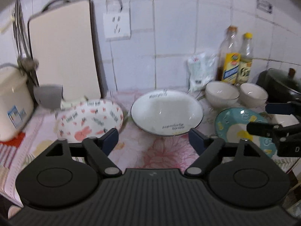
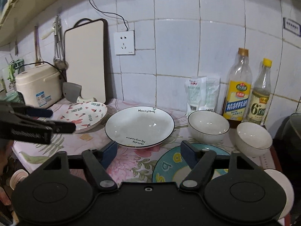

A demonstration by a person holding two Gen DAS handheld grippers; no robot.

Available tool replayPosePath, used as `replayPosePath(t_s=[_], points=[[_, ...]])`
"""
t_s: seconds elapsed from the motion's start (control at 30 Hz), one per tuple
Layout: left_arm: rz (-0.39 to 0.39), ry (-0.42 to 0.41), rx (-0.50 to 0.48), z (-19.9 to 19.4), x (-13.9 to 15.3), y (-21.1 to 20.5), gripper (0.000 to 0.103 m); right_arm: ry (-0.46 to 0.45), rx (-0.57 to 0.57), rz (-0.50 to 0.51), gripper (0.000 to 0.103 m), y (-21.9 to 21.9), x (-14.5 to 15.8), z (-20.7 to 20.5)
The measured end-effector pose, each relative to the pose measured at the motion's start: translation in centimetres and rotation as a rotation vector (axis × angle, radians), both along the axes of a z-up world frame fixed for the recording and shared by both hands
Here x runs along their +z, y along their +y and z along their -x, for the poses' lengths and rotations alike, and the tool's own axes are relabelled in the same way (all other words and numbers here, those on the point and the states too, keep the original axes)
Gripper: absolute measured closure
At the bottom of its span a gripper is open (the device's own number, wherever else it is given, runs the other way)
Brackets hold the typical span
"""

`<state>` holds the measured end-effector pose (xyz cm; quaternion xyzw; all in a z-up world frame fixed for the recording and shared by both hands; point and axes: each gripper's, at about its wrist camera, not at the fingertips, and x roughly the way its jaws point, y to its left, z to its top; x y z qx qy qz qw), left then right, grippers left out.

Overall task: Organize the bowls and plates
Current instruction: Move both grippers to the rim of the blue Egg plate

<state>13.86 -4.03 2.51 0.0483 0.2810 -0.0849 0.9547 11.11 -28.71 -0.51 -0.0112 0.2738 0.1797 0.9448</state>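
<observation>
A white black-rimmed plate [image 1: 166, 111] [image 2: 139, 125] sits mid-counter. A plate with a pink carrot pattern [image 1: 90, 118] [image 2: 85, 115] lies to its left. A teal plate [image 1: 239, 126] [image 2: 171, 164] lies front right. Two white bowls [image 1: 222, 94] [image 1: 253, 94] stand behind it, also in the right wrist view [image 2: 207, 126] [image 2: 253, 138]. My left gripper [image 1: 153, 140] is open and empty, just short of the white plate. My right gripper [image 2: 148, 153] is open and empty, over the teal plate's edge.
A floral cloth [image 2: 129, 158] covers the counter. A rice cooker [image 2: 37, 85], cutting board [image 2: 85, 60] and cleaver [image 2: 71, 92] stand at back left. Two bottles [image 2: 238, 88] [image 2: 260, 94], a white bag [image 2: 202, 94] and a dark pot [image 1: 280, 83] are at the right.
</observation>
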Motion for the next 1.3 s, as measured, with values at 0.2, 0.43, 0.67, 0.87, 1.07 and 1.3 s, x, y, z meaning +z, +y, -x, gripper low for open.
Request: replayPosePath(t_s=[0.2, 0.43, 0.67, 0.87, 1.07, 1.3], points=[[-0.060, -0.064, -0.072, 3.8, 1.2, -1.4, 0.010, -0.042, 0.003, 0.070, 0.022, -0.9, 0.7, 3.9], [-0.063, -0.011, -0.196, 5.7, -0.1, -4.4, 0.008, -0.046, -0.004, 0.092, 0.018, -2.5, 0.3, 7.3], [-0.026, 0.054, -0.290, 5.5, -1.6, -7.1, 0.007, -0.005, -0.052, 0.062, 0.018, -4.8, -1.5, 8.4], [0.010, 0.130, -0.314, 3.3, -3.4, -8.7, 0.006, 0.023, -0.098, -0.023, 0.018, -7.3, -3.5, 8.2], [0.044, 0.188, -0.268, 0.5, -5.9, -10.1, 0.006, 0.088, -0.156, -0.133, 0.018, -9.3, -6.8, 6.8], [0.105, 0.239, -0.239, -2.7, -8.8, -11.1, 0.009, 0.103, -0.236, -0.188, 0.018, -10.6, -10.6, 4.3]])
